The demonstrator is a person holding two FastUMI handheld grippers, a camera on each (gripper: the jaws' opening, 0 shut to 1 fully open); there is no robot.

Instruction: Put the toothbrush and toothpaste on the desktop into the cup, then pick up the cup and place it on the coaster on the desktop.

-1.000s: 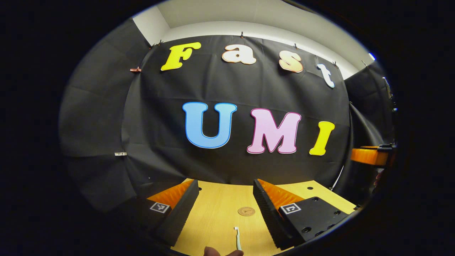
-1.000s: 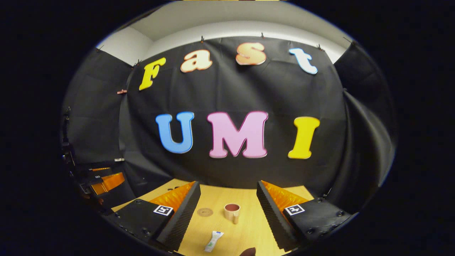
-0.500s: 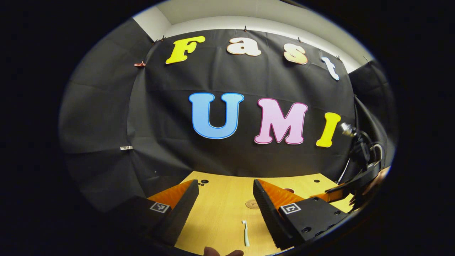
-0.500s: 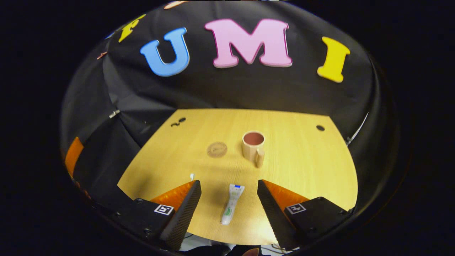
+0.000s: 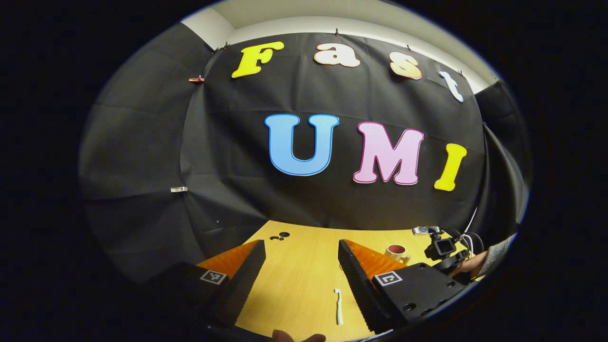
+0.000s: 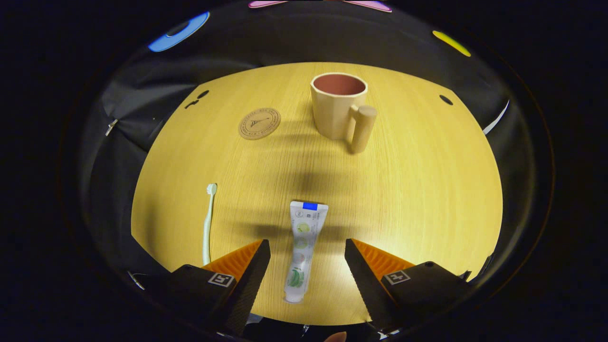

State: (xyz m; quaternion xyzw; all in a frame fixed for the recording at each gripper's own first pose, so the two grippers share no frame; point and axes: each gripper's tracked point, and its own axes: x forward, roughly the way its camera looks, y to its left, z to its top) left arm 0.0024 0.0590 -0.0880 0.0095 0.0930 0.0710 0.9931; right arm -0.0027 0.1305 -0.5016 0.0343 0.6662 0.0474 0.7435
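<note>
The white toothpaste tube (image 6: pixel 303 247) lies flat on the wooden table (image 6: pixel 427 190), its cap end toward me. My right gripper (image 6: pixel 307 242) hangs open over it, a finger on each side and neither touching. A beige cup (image 6: pixel 338 107) with a reddish inside stands upright farther back, handle to the right. The round cork coaster (image 6: pixel 259 123) lies left of the cup. The pale toothbrush (image 6: pixel 208 223) lies at the left. In the left gripper view the toothbrush (image 5: pixel 338 306) lies between the fingers of my open left gripper (image 5: pixel 300 243), close to the right finger.
In the left gripper view the cup (image 5: pixel 396 251) stands behind the right finger, with the other gripper (image 5: pixel 441 247) and a sleeved hand beside it. Small holes (image 6: pixel 445 99) mark the table's far corners. The black cloth wall closes the back and sides.
My right gripper has tipped down and dropped toward the table, bringing the toothpaste tube up between its fingers. The left gripper's view has swung left, so the toothbrush sits farther right.
</note>
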